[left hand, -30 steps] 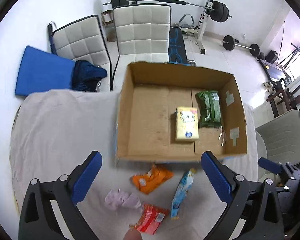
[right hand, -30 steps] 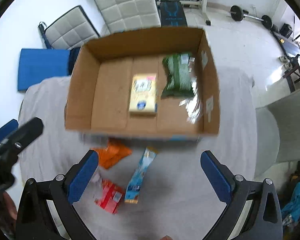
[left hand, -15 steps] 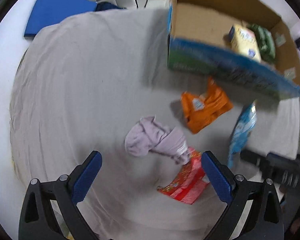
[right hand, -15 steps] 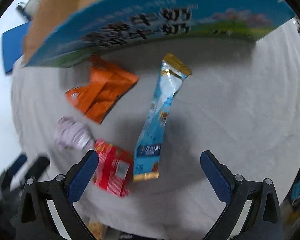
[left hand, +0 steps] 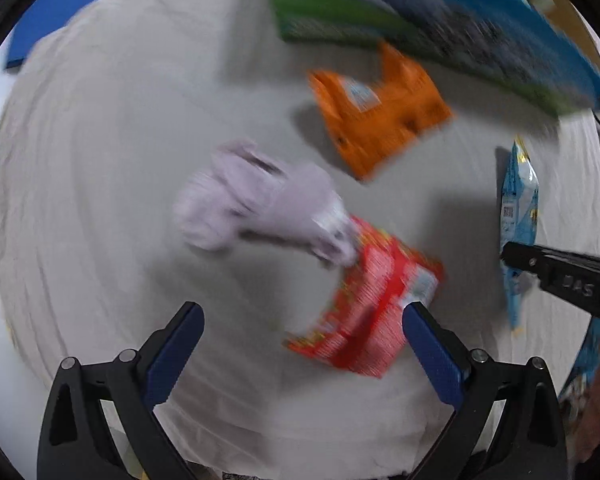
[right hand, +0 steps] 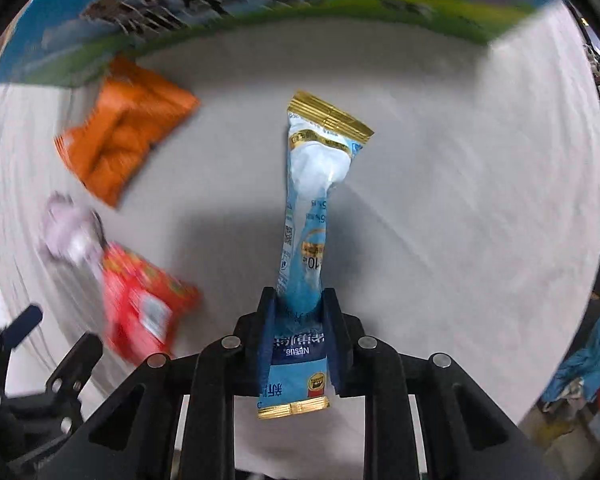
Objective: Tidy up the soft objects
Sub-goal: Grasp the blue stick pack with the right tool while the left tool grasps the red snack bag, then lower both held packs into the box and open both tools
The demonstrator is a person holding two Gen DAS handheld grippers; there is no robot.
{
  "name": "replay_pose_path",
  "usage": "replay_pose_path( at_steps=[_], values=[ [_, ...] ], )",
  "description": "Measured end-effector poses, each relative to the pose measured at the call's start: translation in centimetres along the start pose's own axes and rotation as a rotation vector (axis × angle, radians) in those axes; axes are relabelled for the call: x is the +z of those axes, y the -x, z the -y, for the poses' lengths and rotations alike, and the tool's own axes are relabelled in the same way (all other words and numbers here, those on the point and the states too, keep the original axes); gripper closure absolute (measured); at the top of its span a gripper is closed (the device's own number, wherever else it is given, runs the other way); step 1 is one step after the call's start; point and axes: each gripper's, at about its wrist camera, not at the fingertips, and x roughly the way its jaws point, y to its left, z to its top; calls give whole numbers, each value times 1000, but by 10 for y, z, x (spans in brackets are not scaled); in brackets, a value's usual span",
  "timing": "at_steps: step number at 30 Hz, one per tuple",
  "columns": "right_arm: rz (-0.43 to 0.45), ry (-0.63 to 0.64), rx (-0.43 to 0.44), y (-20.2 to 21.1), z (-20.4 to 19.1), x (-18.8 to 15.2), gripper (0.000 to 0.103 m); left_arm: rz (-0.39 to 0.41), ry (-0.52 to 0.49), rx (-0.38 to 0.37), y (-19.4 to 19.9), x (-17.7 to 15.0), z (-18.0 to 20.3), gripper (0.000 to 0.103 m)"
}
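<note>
My right gripper [right hand: 300,312] is shut on the near end of a long light-blue sachet [right hand: 310,208] that lies on the grey cloth. The sachet also shows in the left wrist view [left hand: 518,216] with the right gripper [left hand: 512,256] on it. My left gripper [left hand: 300,320] is open and low over the cloth. A red packet [left hand: 376,300] lies against its right finger [left hand: 432,352]. A crumpled lilac cloth [left hand: 260,196] lies just beyond, touching the red packet. An orange packet [left hand: 380,112] lies farther off. The same items show at the left of the right wrist view: orange packet [right hand: 124,132], lilac cloth [right hand: 70,228], red packet [right hand: 144,300].
The printed blue-and-green wall of the cardboard box [left hand: 440,16] runs along the far side; it also fills the top of the right wrist view [right hand: 260,12]. The grey cloth [left hand: 100,160] covers the table. A blue cushion [left hand: 52,20] lies beyond its far left edge.
Both grippers dropped from above the box to just over the cloth. The right gripper closed on the blue sachet. The left gripper stayed open and came up beside the red packet.
</note>
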Motion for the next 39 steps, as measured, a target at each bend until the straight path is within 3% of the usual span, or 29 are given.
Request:
replay_pose_path(
  at_steps=[5,7,9,11,13,17,20,22,25,29,39],
  values=[
    [-43,-20,14,-7,27,-28,79,-93,-107,21,-38,-9,36,1],
    [-67,-22,54,-14,32,-33,78,-122,-123,11,-51,-7,42,10],
    [-76,-50,102,-17,37,-35,76,-155,-93,0,-61,-5,43,40],
    [-68,-65,120,-17,39,-37,68,-153,-62,-15,-60,-2,42,44],
    [-63,-90,125,-18,49,-37,51,-140,1,-59,-58,-3,33,48],
    [-60,-130,134,-27,57,-34,51,-158,116,-187,-57,-6,27,50],
    [-36,-128,99,-25,55,-37,57,-150,125,-164,-61,-6,30,49],
    [-27,-122,48,-24,44,-38,72,-147,93,-130,-62,-6,37,49],
    [-17,-101,14,-27,27,-48,78,-133,60,-92,-63,-9,48,49],
    [-28,-75,20,-30,17,-59,82,-100,60,-74,-57,-21,59,56],
    [9,-22,118,8,-2,-98,84,-2,47,-163,3,-62,63,56]
  ],
)
